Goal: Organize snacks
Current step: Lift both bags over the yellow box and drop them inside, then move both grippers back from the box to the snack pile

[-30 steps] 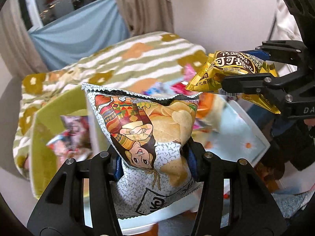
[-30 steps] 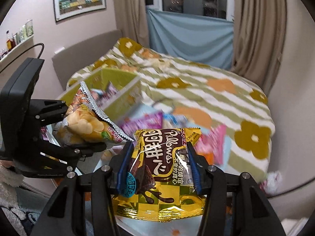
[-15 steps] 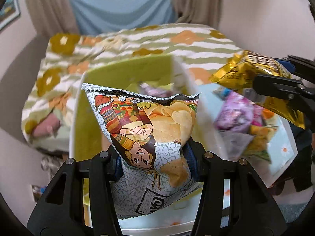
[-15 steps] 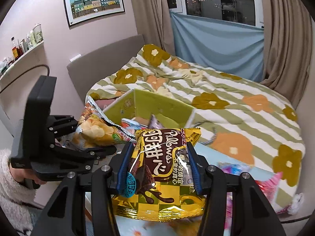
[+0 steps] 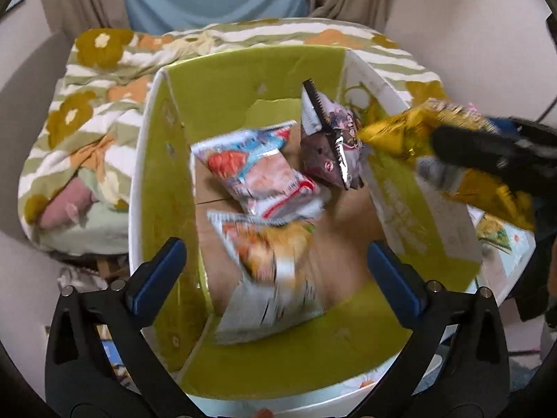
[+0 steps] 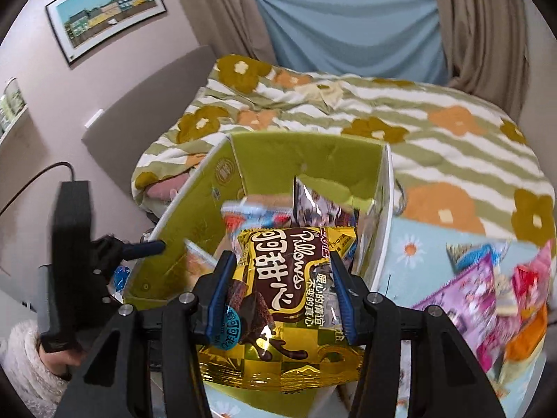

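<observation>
A green-lined cardboard box [image 5: 222, 80] stands open below my left gripper [image 5: 276, 264], which is open and empty above it. The chip bag [image 5: 271, 278] is blurred inside the box, between the fingers but free of them. A pink-white snack bag [image 5: 257, 170] and a dark purple bag [image 5: 330, 149] lie deeper in the box. My right gripper [image 6: 280, 292] is shut on a gold chocolate pillows bag [image 6: 289, 299], held over the box's [image 6: 306, 153] near right rim; it also shows in the left wrist view [image 5: 449, 153].
A bed with a green striped, flowered quilt [image 6: 417, 132] lies behind the box. A light blue flowered mat [image 6: 428, 247] right of the box bears several loose snack packets [image 6: 487, 299]. A wall with a framed picture [image 6: 104, 21] is at left.
My left gripper moved over the box, opened and let go of the chip bag, which is dropping in. The right gripper carried the gold bag closer to the box.
</observation>
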Motion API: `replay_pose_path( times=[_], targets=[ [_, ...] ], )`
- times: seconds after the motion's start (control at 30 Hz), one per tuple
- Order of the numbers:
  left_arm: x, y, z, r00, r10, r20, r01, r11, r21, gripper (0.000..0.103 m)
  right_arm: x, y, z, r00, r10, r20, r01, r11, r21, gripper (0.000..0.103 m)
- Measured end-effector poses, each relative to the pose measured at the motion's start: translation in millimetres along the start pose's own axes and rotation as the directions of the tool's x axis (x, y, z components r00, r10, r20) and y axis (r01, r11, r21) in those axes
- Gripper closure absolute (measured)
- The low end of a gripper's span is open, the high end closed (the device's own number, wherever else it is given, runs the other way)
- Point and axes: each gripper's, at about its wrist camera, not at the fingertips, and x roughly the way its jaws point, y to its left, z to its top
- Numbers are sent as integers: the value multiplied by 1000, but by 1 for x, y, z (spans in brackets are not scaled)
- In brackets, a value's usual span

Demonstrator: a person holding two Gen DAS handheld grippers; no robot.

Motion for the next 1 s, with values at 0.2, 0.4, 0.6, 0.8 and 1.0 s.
replay_pose_path(
  times=[0.2,0.4,0.6,0.8,1.0],
  targets=[
    [-10,2,-10,1000,14,11,-13,1000,-27,0,10,4,-10,998,-45,-39,47,998,31,55],
    [-22,12,-21,999,41,6,-40,993,-114,0,23,12,-9,998,-20,-57,23,999,46,54],
    [-32,17,-30,997,77,22,-73,987,-147,0,37,16,-12,997,-3,-74,6,999,50,53],
    [-34,16,-31,996,85,30,-80,985,-152,0,36,11,-12,999,6,-46,-2,996,85,33],
    [-33,15,-33,997,77,18,-73,984,-163,0,22,1,-13,1000,22,14,-24,992,123,1]
  ],
)
